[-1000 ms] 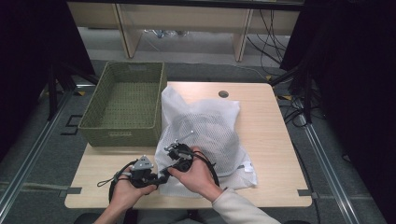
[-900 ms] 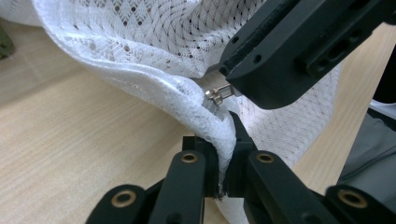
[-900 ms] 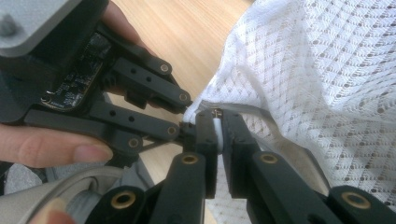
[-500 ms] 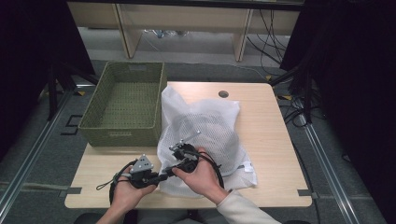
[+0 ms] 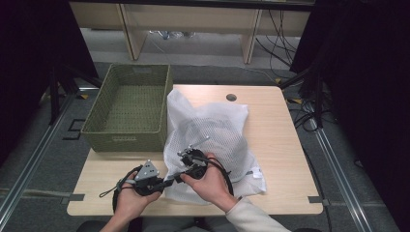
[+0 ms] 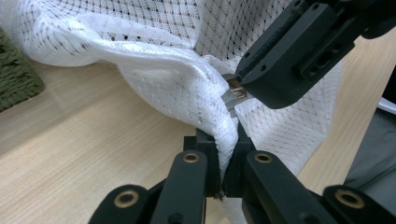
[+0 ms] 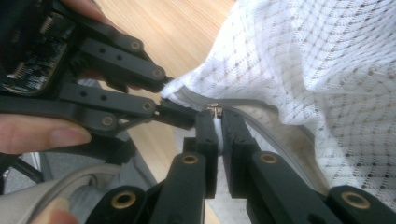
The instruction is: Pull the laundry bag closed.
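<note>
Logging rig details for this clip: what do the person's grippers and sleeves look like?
Both are black handheld tools with linkage arms joined by brass-coloured rivets. The left gripper carries a grey three-cornered plate on top; an exposed circuit board shows on its body. Black cables loop from it and from the right gripper. The right arm wears a light grey sleeve.

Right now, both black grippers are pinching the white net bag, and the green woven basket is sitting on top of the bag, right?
Not quite. The green woven basket stands beside the white net bag on the table, not on it, as the high view shows. The rest holds: the left gripper and the right gripper both pinch the bag.
</note>
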### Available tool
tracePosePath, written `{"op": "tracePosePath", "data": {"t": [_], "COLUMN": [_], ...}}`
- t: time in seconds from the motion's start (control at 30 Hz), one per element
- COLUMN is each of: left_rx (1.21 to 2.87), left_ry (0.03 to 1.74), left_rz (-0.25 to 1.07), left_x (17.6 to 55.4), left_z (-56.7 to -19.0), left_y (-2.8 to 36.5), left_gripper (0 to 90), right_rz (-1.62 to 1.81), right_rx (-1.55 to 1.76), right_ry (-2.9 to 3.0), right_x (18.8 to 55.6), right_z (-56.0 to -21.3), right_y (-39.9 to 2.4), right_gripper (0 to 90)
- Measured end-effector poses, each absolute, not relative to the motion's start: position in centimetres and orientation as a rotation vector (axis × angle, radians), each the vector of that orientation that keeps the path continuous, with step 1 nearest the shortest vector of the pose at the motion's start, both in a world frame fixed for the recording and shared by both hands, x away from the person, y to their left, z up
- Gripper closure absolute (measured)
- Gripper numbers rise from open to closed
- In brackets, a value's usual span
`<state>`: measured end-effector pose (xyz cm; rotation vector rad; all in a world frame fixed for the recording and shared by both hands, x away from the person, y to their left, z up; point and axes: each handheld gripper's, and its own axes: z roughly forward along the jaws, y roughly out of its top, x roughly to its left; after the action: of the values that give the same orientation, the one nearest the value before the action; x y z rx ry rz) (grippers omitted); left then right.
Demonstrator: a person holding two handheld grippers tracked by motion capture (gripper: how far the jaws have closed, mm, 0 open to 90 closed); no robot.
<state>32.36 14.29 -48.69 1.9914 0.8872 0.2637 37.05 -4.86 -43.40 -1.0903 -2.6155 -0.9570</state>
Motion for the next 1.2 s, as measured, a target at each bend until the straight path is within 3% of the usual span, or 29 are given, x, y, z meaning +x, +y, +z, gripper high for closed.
{"op": "tracePosePath", "data": {"t": [1.2], "left_rx": [1.994], "left_ry": [0.9], "left_rz": [0.298], "left_x": [32.5], "left_z": [-48.2], "left_y": [14.7], "left_gripper": [88.2], "right_rz": [-0.93], "right_rx": [-1.156], "right_ry": [-2.631], "right_x": [36.9], "right_z": [-43.4], "right_y": [-6.6], "right_gripper": [87.1]}}
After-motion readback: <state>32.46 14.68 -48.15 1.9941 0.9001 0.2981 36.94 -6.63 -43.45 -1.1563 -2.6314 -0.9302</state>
